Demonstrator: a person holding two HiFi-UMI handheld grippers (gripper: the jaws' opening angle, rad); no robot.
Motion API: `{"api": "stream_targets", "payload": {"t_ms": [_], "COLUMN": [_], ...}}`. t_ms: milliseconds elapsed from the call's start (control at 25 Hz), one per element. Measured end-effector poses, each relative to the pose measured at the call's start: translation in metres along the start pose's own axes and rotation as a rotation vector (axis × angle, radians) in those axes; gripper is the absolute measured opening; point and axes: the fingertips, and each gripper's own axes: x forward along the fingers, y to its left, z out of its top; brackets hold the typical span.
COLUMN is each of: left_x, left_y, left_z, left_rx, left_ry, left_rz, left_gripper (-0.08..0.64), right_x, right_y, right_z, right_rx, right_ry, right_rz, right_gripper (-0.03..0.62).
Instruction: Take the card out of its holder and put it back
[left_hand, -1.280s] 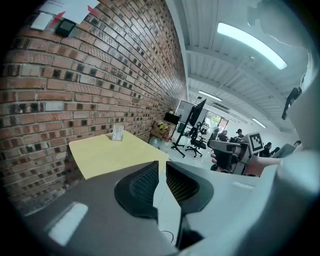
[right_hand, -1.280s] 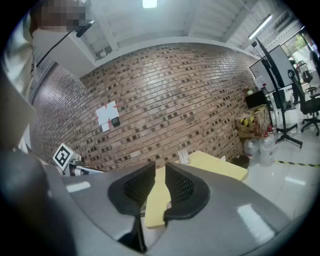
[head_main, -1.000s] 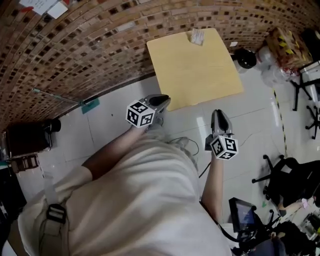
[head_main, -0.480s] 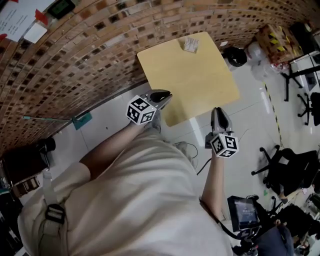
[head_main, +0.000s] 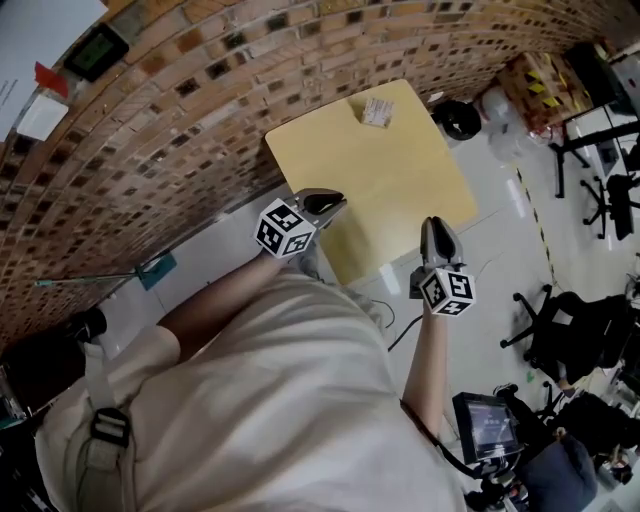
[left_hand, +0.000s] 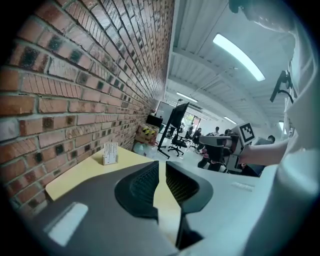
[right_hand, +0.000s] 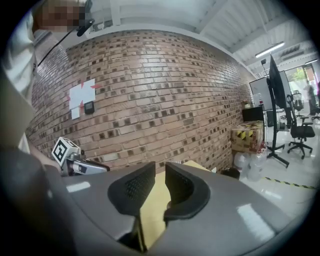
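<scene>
left gripper (head_main: 325, 200) and right gripper (head_main: 438, 228) hover at the yellow table's (head_main: 400, 190) near edge — each pair of jaws a narrow slit apart, nothing between. card (left_hand: 110, 149) upright in its holder (left_hand: 109, 161) at the far edge, near the brick wall (head_main: 200, 90).

The tan square wooden surface (head_main: 390, 170) stood against the red brick wall (head_main: 200, 130), with the small clear card holder (head_main: 377, 112) on its far edge beside the wall. The left gripper (head_main: 325, 203) and the right gripper (head_main: 438, 228) were at its near edge, well apart from the holder. A round black bin (head_main: 460, 120) sat on the floor to its right.
</scene>
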Motion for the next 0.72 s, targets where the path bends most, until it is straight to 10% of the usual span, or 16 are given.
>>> {"api": "stream_targets", "payload": {"t_ms": [720], "left_x": [0.021], "left_y": [0.034], "left_z": [-0.012], "left_rx": [-0.112], "left_ry": [0.037], "left_rz": [-0.002], "left_gripper": [0.061], "right_x": [0.063], "right_y": [0.002], "right_z": [-0.01], "right_rx": [0.006], "right_ry": [0.117], "right_rz": [0.062], "right_gripper": [0.057]}}
